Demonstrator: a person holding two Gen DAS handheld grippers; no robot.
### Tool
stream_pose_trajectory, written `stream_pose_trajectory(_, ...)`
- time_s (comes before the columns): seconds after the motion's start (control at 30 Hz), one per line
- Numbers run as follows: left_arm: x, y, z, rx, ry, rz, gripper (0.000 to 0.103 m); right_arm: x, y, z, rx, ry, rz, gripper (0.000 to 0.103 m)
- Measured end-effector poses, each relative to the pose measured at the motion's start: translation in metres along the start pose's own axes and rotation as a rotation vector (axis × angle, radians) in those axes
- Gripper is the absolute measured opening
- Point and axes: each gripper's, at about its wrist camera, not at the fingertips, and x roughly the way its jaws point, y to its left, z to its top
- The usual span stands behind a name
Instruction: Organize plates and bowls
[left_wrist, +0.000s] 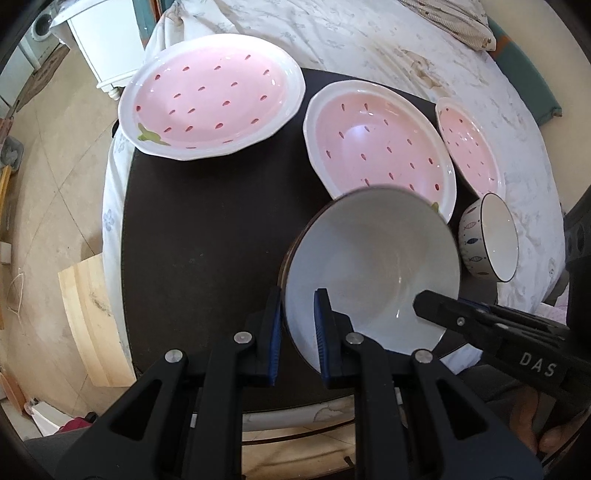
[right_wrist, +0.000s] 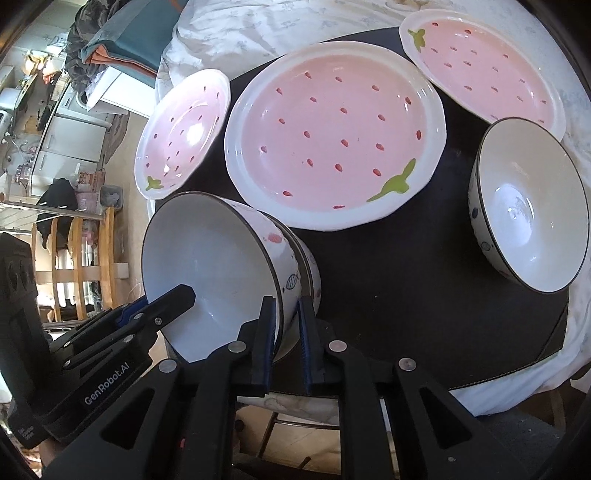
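a round table under a white flowered cloth (left_wrist: 369, 44) is standing in a cluttered room with a tiled floor, and a dark mat (left_wrist: 203, 240) is lying on it as the work area. three pink strawberry plates are sitting in a row along the mat's far edge: the left plate (left_wrist: 210, 96) is overhanging the far left corner, the middle plate (left_wrist: 376, 144) is lying beside it, and the right plate (left_wrist: 469, 147) is reaching out over the right edge. they are not yet stacked.

at the mat's near edge the white bowl (left_wrist: 373, 266) is hanging tilted, mouth leaning toward the left gripper's side. a second rim is showing just under it in the right wrist view, so it is probably being nested into a lower bowl (right_wrist: 311, 258). the left gripper (left_wrist: 297, 295) is clamping the rim, one finger inside and one outside. the right gripper (right_wrist: 284, 306) is straddling the opposite rim the same way with its fingers close together, but whether its pads are pressing i cannot tell. two holds on opposite sides are probably keeping the bowl steady while it is seating.

a fish-patterned bowl (left_wrist: 491, 236) is waiting alone at the mat's right edge, likely the next one for the stack.
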Motion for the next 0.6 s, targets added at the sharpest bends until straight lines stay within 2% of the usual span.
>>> stream_pose_trajectory(0.17, -0.009, 0.003, -0.002, 0.012, -0.024, -0.021, 0.015, -0.012, -0.004, -0.004, 0.008, -0.023, 0.039, 0.019)
stream_pose_trajectory(0.37, -0.008, 0.005, 0.004, -0.006, -0.036, -0.026, 0.013, -0.024, -0.001, -0.002, -0.017, -0.104, 0.007, 0.019)
stream_pose_trajectory(0.47, -0.010, 0.003, 0.004, 0.005, -0.045, -0.012, 0.011, -0.019, 0.000, 0.000, -0.023, -0.084, 0.015, 0.009)
stream_pose_trajectory(0.6, -0.014, 0.009, 0.006, -0.019, -0.033, -0.054, 0.010, -0.018, -0.010, 0.002, 0.047, -0.069, 0.062, 0.006)
